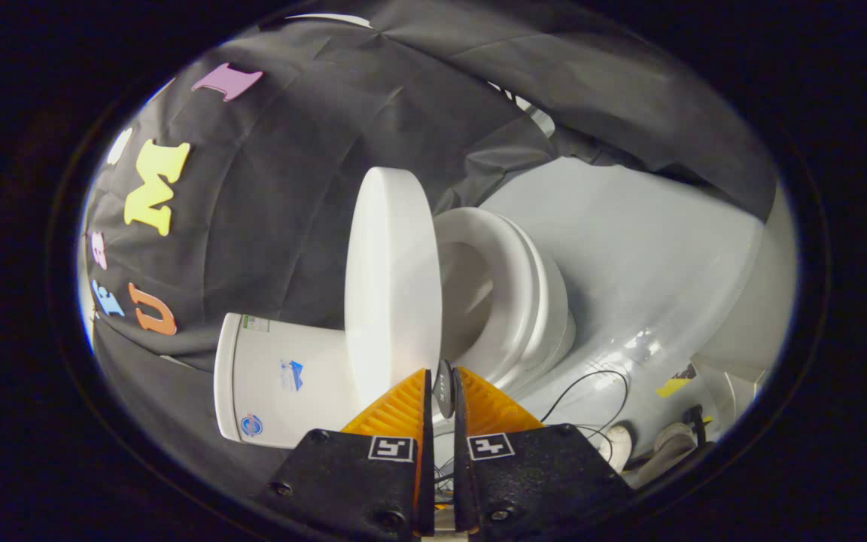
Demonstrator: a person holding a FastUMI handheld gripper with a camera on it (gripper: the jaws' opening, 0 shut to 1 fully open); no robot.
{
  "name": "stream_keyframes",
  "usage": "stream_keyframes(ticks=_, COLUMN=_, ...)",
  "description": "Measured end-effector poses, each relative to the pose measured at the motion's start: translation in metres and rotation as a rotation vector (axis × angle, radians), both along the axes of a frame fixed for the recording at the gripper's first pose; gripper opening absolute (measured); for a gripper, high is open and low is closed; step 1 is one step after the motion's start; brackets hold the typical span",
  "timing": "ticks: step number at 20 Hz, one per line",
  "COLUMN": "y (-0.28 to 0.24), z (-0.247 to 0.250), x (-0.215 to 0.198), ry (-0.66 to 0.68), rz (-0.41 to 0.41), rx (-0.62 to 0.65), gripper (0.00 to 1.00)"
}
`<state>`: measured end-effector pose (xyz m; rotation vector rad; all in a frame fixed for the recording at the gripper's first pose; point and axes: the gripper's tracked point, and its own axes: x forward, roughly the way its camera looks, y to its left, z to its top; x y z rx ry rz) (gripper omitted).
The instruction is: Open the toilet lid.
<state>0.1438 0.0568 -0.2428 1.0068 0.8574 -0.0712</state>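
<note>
Gripper view: the whole scene is rolled to one side. The gripper (442, 385) has its two fingers drawn nearly together, with only a narrow slot between them. A small dark tab (444, 388) sits in that slot, pinched from both sides by the fingers. The tab lies at the near edge of the toilet lid (392, 282), but whether it is fixed to the lid cannot be told from here.

The toilet lid is white, raised well clear of the seat and seen close to edge-on, directly ahead of the fingertips. Between lid and seat (505, 290) there is a wide gap, through which the shaded inside of the bowl (471, 301) shows. The seat is a white ring lying on the bowl's rim.

On the far side of the lid from the seat stands the white tank (279, 380), carrying small stickers. Black cloth (275, 203) backs the tank and lid. A pale glossy floor (629, 263) runs under the toilet. Thin black cables (584, 388) trail over it beside the fingers.
</note>
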Motion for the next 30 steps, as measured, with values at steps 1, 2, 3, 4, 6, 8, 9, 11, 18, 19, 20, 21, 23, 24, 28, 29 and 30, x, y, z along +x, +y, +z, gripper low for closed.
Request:
stream_keyframes(ticks=1, y=0.003, z=0.006, x=0.001, ry=-0.009, rz=0.005, rx=-0.004, gripper=0.13)
stream_keyframes(ticks=2, y=0.007, z=0.014, x=0.002, ry=-0.022, rz=0.014, rx=-0.01, gripper=0.13)
stream_keyframes(ticks=3, y=0.009, z=0.021, x=0.002, ry=-0.034, rz=0.022, rx=-0.016, gripper=0.13)
stream_keyframes(ticks=4, y=0.014, z=0.027, x=0.002, ry=-0.048, rz=0.035, rx=-0.026, gripper=0.13)
stream_keyframes(ticks=6, y=0.022, z=0.038, x=0.003, ry=-0.058, rz=0.061, rx=-0.062, gripper=0.13)
stream_keyframes(ticks=8, y=0.03, z=0.05, x=0.005, ry=-0.07, rz=0.08, rx=-0.094, gripper=0.13)
stream_keyframes(ticks=9, y=0.034, z=0.055, x=0.006, ry=-0.076, rz=0.087, rx=-0.104, gripper=0.13)
stream_keyframes(ticks=11, y=0.043, z=0.064, x=0.007, ry=-0.085, rz=0.098, rx=-0.126, gripper=0.13)
stream_keyframes(ticks=18, y=0.07, z=0.092, x=0.01, ry=-0.096, rz=0.129, rx=-0.169, gripper=0.13)
stream_keyframes(ticks=19, y=0.073, z=0.094, x=0.009, ry=-0.097, rz=0.135, rx=-0.181, gripper=0.13)
stream_keyframes(ticks=20, y=0.076, z=0.098, x=0.01, ry=-0.099, rz=0.14, rx=-0.195, gripper=0.13)
stream_keyframes(ticks=21, y=0.081, z=0.101, x=0.01, ry=-0.099, rz=0.148, rx=-0.209, gripper=0.13)
stream_keyframes(ticks=23, y=0.089, z=0.109, x=0.01, ry=-0.102, rz=0.158, rx=-0.224, gripper=0.13)
stream_keyframes(ticks=24, y=0.094, z=0.113, x=0.011, ry=-0.104, rz=0.163, rx=-0.233, gripper=0.13)
stream_keyframes(ticks=28, y=0.11, z=0.125, x=0.012, ry=-0.106, rz=0.199, rx=-0.317, gripper=0.13)
stream_keyframes(ticks=29, y=0.114, z=0.127, x=0.013, ry=-0.107, rz=0.208, rx=-0.34, gripper=0.13)
stream_keyframes(ticks=30, y=0.118, z=0.13, x=0.013, ry=-0.108, rz=0.215, rx=-0.358, gripper=0.13)
